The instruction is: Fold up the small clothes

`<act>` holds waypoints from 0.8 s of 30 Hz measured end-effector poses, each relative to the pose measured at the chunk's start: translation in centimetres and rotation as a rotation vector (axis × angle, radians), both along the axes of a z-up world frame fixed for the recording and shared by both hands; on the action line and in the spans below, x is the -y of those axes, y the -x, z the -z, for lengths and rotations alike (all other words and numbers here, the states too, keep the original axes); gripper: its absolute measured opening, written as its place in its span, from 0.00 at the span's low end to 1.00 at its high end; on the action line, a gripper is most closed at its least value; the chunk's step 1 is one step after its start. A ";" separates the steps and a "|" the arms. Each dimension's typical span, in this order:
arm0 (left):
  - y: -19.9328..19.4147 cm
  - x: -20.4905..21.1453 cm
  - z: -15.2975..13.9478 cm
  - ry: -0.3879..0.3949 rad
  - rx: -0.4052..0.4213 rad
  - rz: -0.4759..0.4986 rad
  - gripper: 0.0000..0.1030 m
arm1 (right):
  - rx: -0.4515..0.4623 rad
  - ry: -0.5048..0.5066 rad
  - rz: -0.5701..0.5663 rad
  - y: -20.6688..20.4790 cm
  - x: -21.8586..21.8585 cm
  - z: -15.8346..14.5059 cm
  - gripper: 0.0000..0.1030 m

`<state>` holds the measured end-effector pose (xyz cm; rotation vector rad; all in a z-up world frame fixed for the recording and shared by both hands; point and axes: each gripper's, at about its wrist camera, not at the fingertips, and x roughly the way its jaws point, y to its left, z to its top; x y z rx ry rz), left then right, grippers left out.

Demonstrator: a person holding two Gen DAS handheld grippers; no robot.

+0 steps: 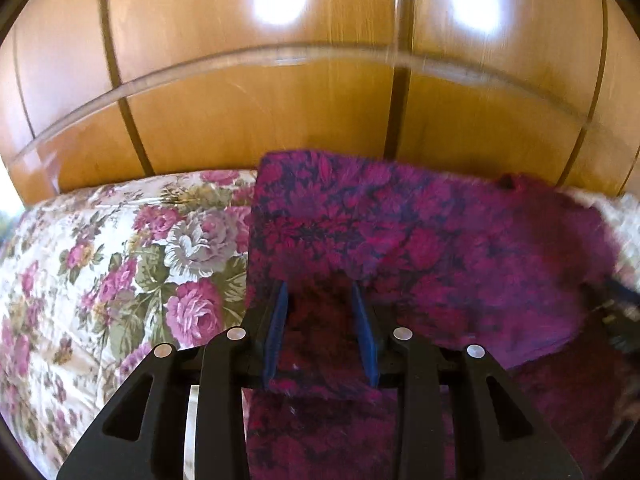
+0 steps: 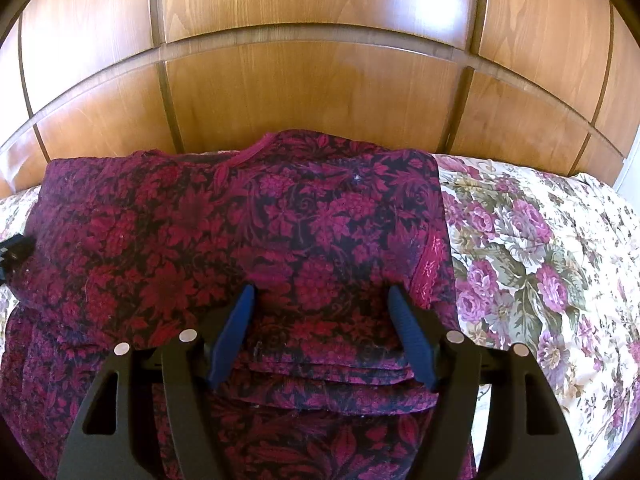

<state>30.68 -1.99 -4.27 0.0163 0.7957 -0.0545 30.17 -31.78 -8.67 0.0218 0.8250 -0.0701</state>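
Observation:
A dark red and magenta floral garment point(image 1: 420, 232) lies folded in layers on the bed, its neckline toward the wardrobe point(image 2: 256, 150). My left gripper point(image 1: 319, 288) hovers over the garment's left part with its blue pads point(image 1: 278, 320) apart. Cloth shows between them, but they do not press on it. My right gripper point(image 2: 322, 289) stands wide open above the stacked folded edges point(image 2: 320, 368) near the garment's right side, holding nothing. In the right wrist view, a black part point(image 2: 14, 252) shows at the garment's left edge.
A cream bedspread with pink roses point(image 1: 120, 260) covers the bed on both sides of the garment point(image 2: 540, 260). Glossy wooden wardrobe doors point(image 2: 320, 92) rise right behind the bed's far edge.

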 end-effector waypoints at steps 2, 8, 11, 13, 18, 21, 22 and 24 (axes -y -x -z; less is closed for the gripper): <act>1.9 -0.6 -1.4 0.030 0.048 -0.002 0.46 | -0.002 0.010 -0.001 0.1 -0.2 -0.3 0.70; 6.7 -0.9 -4.8 0.055 0.131 0.015 0.59 | 0.017 -0.015 -0.004 2.6 -0.3 -2.2 0.89; 8.6 -1.4 -5.2 0.074 0.140 0.017 0.59 | -0.005 -0.013 0.008 4.1 0.0 -2.4 0.90; 10.0 -1.7 -5.4 0.085 0.142 0.011 0.59 | -0.030 -0.023 0.026 5.3 0.5 -2.3 0.90; 12.5 -2.3 -5.5 0.094 0.147 0.016 0.59 | -0.068 -0.052 0.053 8.0 1.9 -2.5 0.91; 13.7 -2.7 -5.2 0.095 0.144 0.014 0.59 | -0.085 -0.054 0.052 9.7 2.2 -2.5 0.93; 14.0 -2.8 -5.1 0.095 0.139 0.016 0.59 | -0.094 -0.051 0.052 10.3 2.3 -2.4 0.93; 14.6 -3.1 -4.8 0.100 0.125 0.017 0.59 | -0.108 -0.048 0.053 11.1 2.3 -2.3 0.93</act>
